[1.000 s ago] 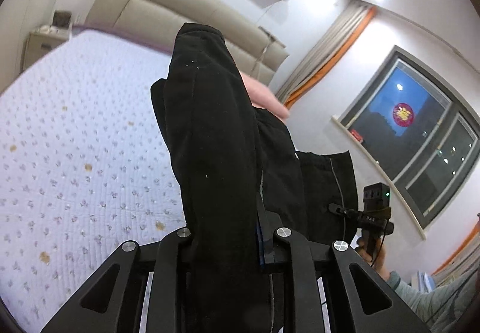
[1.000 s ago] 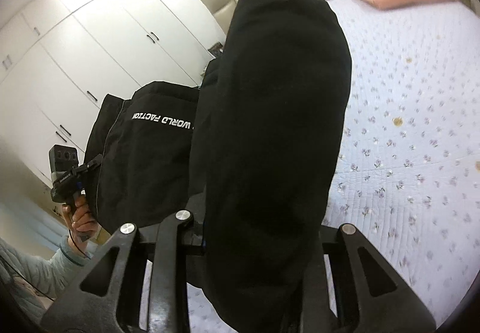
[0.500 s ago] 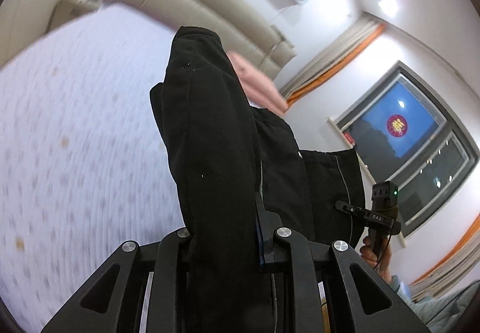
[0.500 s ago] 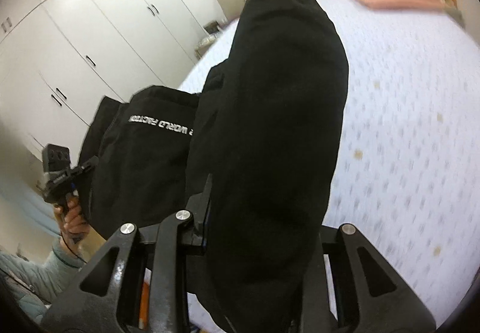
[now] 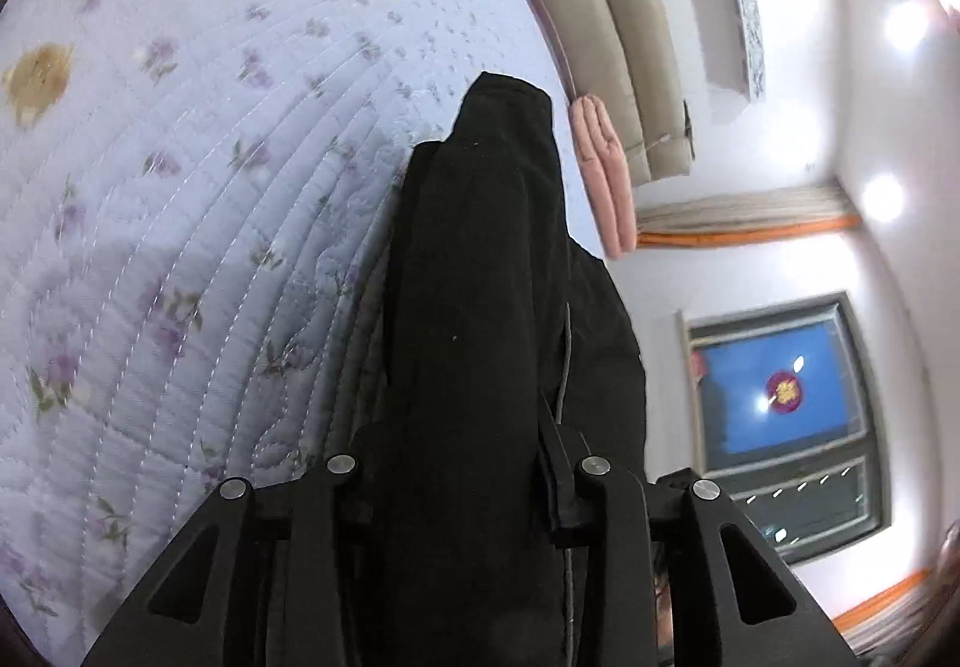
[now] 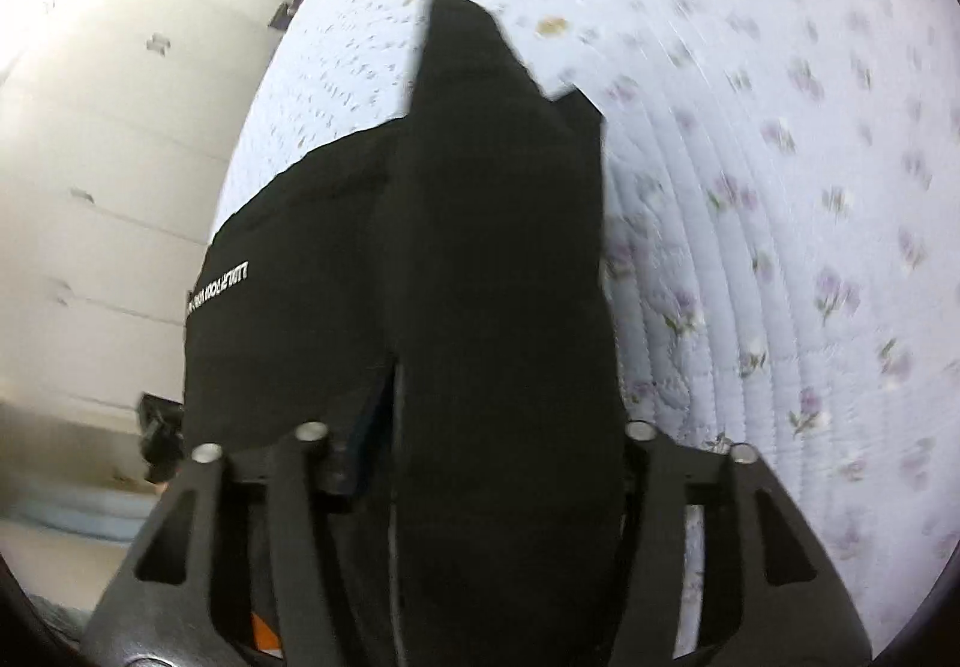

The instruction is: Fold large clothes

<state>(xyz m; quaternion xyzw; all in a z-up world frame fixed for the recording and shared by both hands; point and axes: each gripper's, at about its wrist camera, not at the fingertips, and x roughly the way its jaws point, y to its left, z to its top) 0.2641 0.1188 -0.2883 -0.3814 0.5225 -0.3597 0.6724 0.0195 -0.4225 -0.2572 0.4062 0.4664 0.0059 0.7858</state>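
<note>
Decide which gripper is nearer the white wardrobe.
Left. The left gripper is on the wardrobe side of the black garment; the right gripper is across the garment from it. Both jaws have just been opening, garment between them.

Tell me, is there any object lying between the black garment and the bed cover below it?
Nothing visible is. The black garment hangs between both pairs of jaws, and the quilted bed cover near it looks bare; the cloth hides what lies directly under it.
</note>
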